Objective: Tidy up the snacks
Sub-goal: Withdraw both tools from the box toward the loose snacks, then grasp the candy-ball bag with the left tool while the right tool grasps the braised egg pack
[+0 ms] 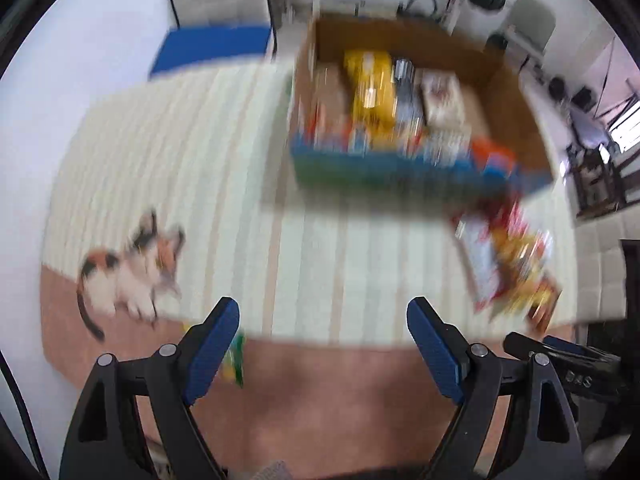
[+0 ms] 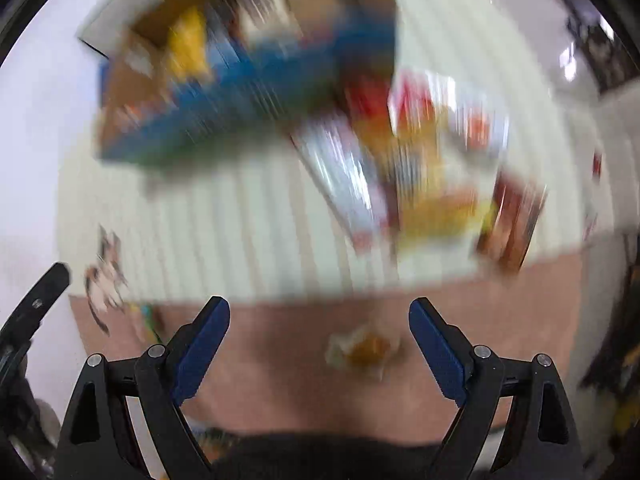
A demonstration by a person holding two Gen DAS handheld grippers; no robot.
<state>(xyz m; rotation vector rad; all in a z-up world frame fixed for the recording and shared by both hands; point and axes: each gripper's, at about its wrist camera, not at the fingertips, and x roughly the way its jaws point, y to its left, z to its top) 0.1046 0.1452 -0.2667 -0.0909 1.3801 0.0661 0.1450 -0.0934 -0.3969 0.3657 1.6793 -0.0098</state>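
Between right fingers (image 2: 436, 348), small snack (image 2: 362, 350), untouched

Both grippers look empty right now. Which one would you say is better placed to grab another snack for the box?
Probably the right gripper. It is open, and a small wrapped snack lies on the mat between its fingers, with the snack pile ahead. The left gripper, also open, faces bare mat, with the box beyond.

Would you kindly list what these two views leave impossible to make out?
- Cardboard box contents, left wrist view: motion blur hides labels.
- Snack pile, right wrist view: blur merges the packets.
- Small wrapped snack between the right tongs: type unreadable.
- Left tongs: open, empty.
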